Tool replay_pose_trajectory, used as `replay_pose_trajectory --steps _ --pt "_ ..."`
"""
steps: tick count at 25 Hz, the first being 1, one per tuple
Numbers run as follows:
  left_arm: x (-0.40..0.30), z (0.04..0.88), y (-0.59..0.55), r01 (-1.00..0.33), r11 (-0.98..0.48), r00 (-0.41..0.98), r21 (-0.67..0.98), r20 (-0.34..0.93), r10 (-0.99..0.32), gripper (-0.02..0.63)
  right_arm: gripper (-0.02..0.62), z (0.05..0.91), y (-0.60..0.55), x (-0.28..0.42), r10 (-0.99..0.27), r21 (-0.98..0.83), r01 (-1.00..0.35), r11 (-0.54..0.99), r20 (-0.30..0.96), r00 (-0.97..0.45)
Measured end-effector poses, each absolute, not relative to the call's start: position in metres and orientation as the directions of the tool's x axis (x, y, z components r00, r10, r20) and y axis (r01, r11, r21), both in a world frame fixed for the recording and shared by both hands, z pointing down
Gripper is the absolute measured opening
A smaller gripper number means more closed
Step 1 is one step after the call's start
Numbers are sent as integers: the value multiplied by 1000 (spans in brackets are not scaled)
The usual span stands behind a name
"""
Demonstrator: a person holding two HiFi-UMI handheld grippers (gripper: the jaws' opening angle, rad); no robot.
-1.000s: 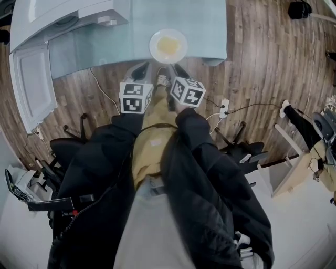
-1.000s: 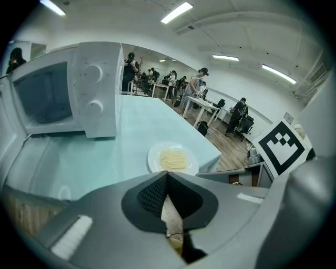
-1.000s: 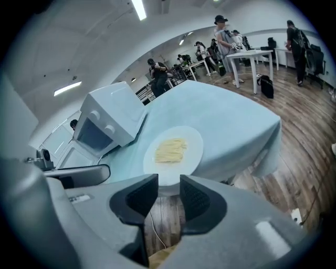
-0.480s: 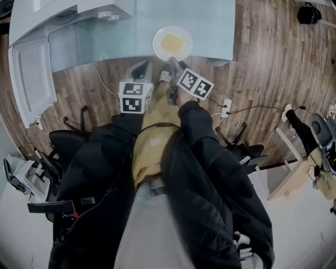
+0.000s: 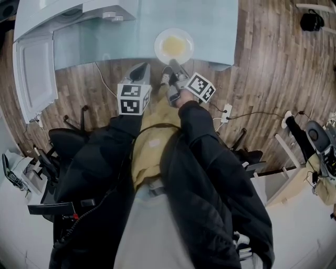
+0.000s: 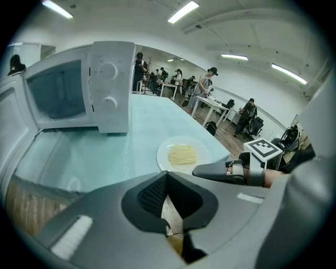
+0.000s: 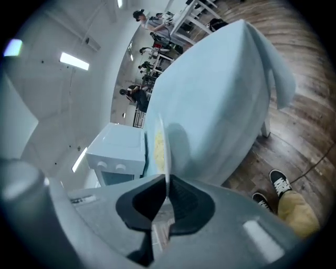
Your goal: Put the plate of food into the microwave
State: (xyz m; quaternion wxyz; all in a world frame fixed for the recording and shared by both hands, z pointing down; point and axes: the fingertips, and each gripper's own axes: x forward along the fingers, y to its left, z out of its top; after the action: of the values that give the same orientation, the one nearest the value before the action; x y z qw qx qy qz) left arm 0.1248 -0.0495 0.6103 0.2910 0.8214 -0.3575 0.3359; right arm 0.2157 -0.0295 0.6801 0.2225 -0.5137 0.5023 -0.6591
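A white plate of yellow noodles (image 5: 174,46) lies near the front edge of the pale blue table (image 5: 105,42), also in the left gripper view (image 6: 184,155). The white microwave (image 5: 79,10) stands at the table's left with its door (image 5: 34,73) swung open. My right gripper (image 5: 173,64) reaches the plate's near rim. In the right gripper view the rim (image 7: 161,147) runs edge-on into the closing jaws of the right gripper (image 7: 167,181), whose pads pinch it. My left gripper (image 5: 140,68) hangs shut and empty just short of the table edge, left of the plate.
The microwave's cavity (image 6: 58,94) faces the left gripper, left of the plate. A power strip (image 5: 224,107) and cables lie on the wooden floor. Black chairs (image 5: 68,142) stand at the left. People work at tables (image 6: 210,100) far off.
My right gripper has moved forward from beside the left one to the plate's near rim. The left gripper has stayed almost still.
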Motion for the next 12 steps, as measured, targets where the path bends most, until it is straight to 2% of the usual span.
replay_pose_trajectory --steps 12 --pt "109 594 -59 -827 -520 488 214 734 -473 0 14 649 -30 193 -798 -938 -219 -269 344 -495"
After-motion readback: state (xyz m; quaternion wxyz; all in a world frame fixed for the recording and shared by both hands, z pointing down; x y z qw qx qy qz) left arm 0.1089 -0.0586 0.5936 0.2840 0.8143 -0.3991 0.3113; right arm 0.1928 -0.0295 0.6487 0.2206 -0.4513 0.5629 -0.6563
